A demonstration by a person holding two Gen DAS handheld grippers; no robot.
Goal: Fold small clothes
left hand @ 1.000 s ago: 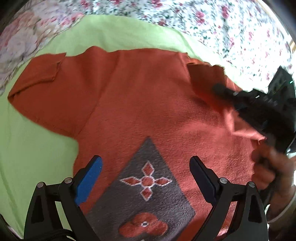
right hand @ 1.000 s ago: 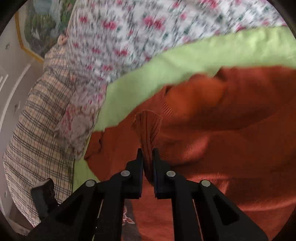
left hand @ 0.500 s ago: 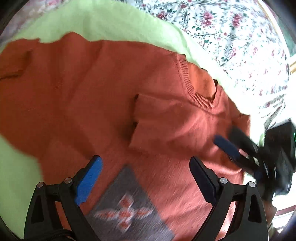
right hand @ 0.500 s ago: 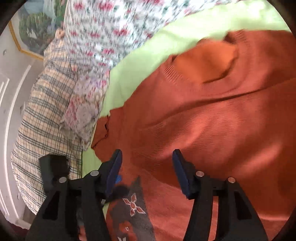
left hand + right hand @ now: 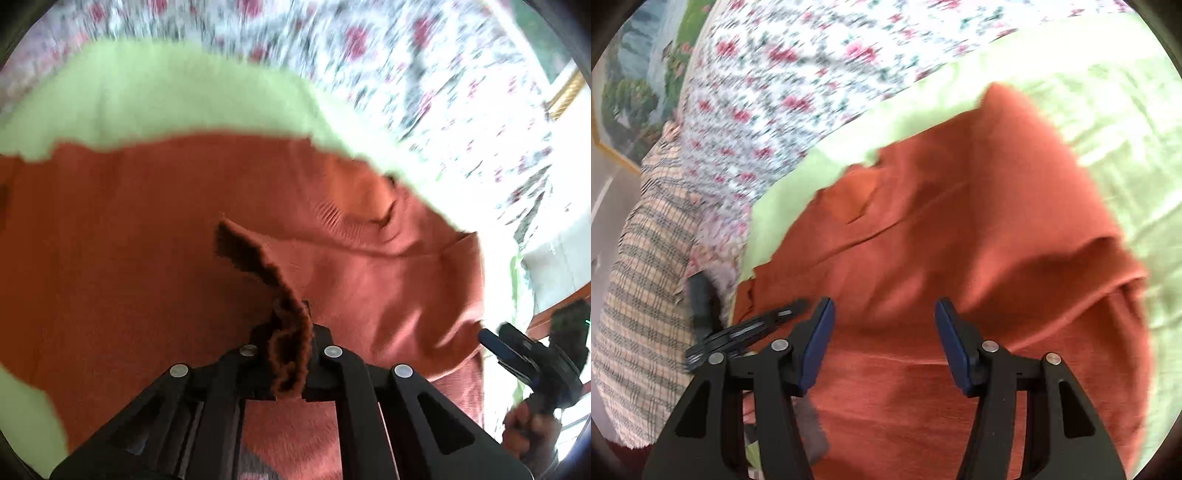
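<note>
An orange knit sweater (image 5: pixel 129 240) lies spread on a light green cloth (image 5: pixel 147 103). One sleeve (image 5: pixel 369 288) is folded across the chest. My left gripper (image 5: pixel 290 314) is shut on the ribbed cuff of that sleeve (image 5: pixel 288 347), which sticks up between its fingers. My right gripper (image 5: pixel 884 332) is open and empty, low over the sweater (image 5: pixel 942 240). It also shows at the right edge of the left wrist view (image 5: pixel 517 354). The left gripper (image 5: pixel 746 328) shows blurred at the left of the right wrist view.
The green cloth (image 5: pixel 1108 110) lies on a floral bedspread (image 5: pixel 369 55). A plaid fabric (image 5: pixel 639 277) sits at the left in the right wrist view. A framed picture (image 5: pixel 631 81) hangs beyond. Both views are motion-blurred.
My right gripper let go of the sleeve cuff, opened and drew back to the sweater's right side. My left gripper moved up over the chest and shut on the cuff.
</note>
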